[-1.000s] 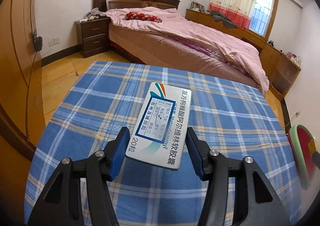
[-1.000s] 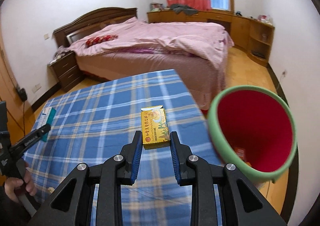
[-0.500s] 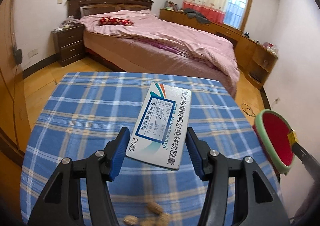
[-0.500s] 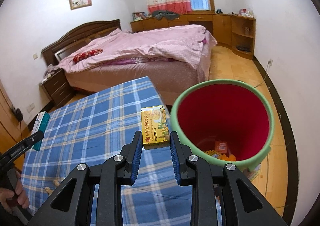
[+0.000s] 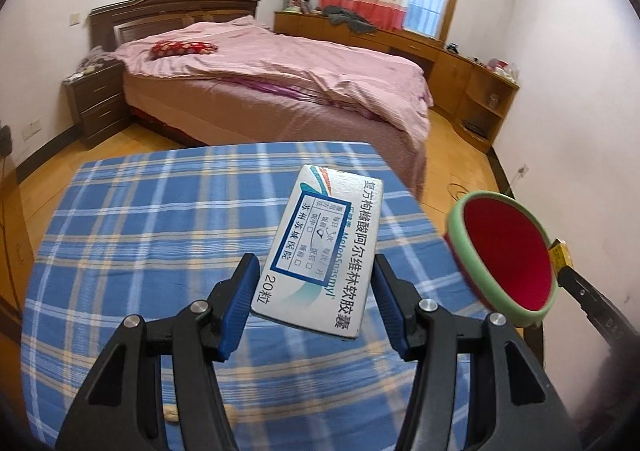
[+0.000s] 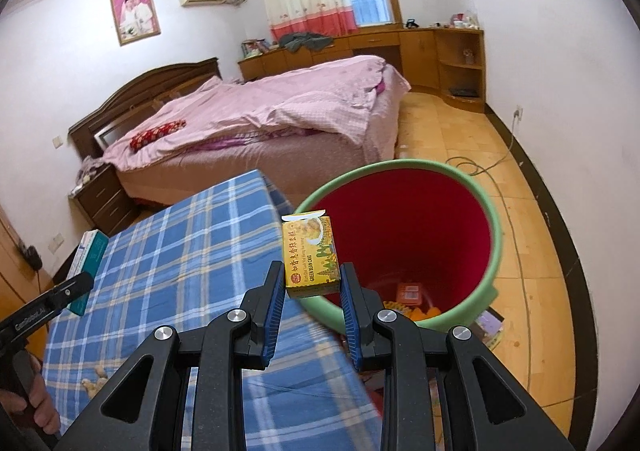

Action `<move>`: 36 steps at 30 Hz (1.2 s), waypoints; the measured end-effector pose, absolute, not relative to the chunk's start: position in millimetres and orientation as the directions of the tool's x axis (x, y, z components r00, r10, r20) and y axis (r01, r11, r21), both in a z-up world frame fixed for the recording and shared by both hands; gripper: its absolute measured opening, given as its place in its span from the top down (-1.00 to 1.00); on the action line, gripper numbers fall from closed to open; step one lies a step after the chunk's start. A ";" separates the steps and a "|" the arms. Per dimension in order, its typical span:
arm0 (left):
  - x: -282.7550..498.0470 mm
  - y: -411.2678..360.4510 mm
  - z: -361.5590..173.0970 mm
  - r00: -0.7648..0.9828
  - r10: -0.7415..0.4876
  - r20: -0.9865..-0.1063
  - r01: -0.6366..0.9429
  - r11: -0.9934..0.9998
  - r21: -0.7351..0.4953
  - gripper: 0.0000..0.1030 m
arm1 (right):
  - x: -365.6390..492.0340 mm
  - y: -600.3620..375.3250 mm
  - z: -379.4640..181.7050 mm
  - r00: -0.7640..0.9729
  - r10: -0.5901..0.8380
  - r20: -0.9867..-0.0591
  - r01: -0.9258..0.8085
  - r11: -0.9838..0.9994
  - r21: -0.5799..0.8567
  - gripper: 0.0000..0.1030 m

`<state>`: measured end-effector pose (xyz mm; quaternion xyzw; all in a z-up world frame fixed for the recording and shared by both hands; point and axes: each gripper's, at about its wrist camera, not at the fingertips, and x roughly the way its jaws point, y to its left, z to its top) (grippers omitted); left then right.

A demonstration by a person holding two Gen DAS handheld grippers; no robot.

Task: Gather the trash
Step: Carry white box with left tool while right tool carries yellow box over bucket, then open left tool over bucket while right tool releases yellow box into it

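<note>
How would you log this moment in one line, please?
left gripper: holds medicine box | right gripper: holds yellow box at bin rim

The white medicine box (image 5: 326, 255) carries "20粒", the large line "复方枸橼酸阿尔维林软胶囊", and "苏州永城医院" inside its blue-framed label; the Latin brand word beside it is partly covered, possibly "MeteoSpasmyl". The yellow box (image 6: 311, 256) reads "GREEN BEAN CAKE" beneath red Chinese characters too small to make out. The black gripper handle (image 6: 38, 311) at the left edge bears white lettering, blurred and not readable with confidence.

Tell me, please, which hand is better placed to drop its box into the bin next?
Right: its yellow box already hangs at the bin rim, while the left's white box is over the table.
</note>
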<state>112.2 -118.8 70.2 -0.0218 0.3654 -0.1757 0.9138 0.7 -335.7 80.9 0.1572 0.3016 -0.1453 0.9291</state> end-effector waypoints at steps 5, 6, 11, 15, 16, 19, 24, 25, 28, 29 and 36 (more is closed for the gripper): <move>109.5 -152.3 71.1 0.647 -0.355 -0.675 0.360 0.922 -0.141 -0.11 | -7.2 -358.4 75.2 0.767 -0.207 -0.607 0.405 0.890 0.209 0.46; 108.8 -159.2 71.3 0.644 -0.358 -0.676 0.370 0.919 -0.134 -0.11 | -8.7 -363.1 73.8 0.765 -0.212 -0.609 0.412 0.887 0.208 0.46; 107.8 -194.2 71.4 0.619 -0.376 -0.689 0.420 0.900 -0.113 -0.11 | -10.4 -382.9 64.3 0.748 -0.228 -0.623 0.438 0.875 0.206 0.46; 109.1 -223.8 68.2 0.594 -0.395 -0.701 0.466 0.879 -0.101 -0.11 | -8.6 -399.5 56.4 0.734 -0.242 -0.634 0.460 0.864 0.203 0.46; 110.8 -232.0 66.4 0.578 -0.406 -0.708 0.482 0.870 -0.105 -0.11 | -7.6 -403.4 54.2 0.730 -0.247 -0.637 0.466 0.862 0.200 0.46; 117.6 -253.5 61.5 0.540 -0.423 -0.728 0.513 0.851 -0.114 -0.11 | -4.4 -417.0 50.0 0.716 -0.261 -0.648 0.486 0.853 0.193 0.46; 127.7 -289.8 55.8 0.509 -0.436 -0.742 0.553 0.826 -0.107 -0.11 | 5.5 -431.8 44.4 0.705 -0.269 -0.656 0.492 0.852 0.178 0.46; 129.6 -295.9 54.8 0.504 -0.440 -0.743 0.561 0.821 -0.106 -0.11 | 7.9 -433.8 42.5 0.702 -0.268 -0.659 0.489 0.855 0.173 0.46; 134.4 -315.5 50.5 0.485 -0.452 -0.749 0.584 0.805 -0.108 -0.11 | 15.4 -440.5 36.0 0.693 -0.266 -0.670 0.489 0.856 0.167 0.46; 135.4 -321.2 49.1 0.480 -0.454 -0.751 0.590 0.801 -0.107 -0.11 | 17.5 -442.8 33.8 0.690 -0.265 -0.673 0.491 0.855 0.167 0.46; 140.9 -351.0 33.6 0.441 -0.460 -0.771 0.636 0.766 -0.093 -0.11 | 25.2 -458.3 19.2 0.672 -0.253 -0.696 0.500 0.848 0.175 0.46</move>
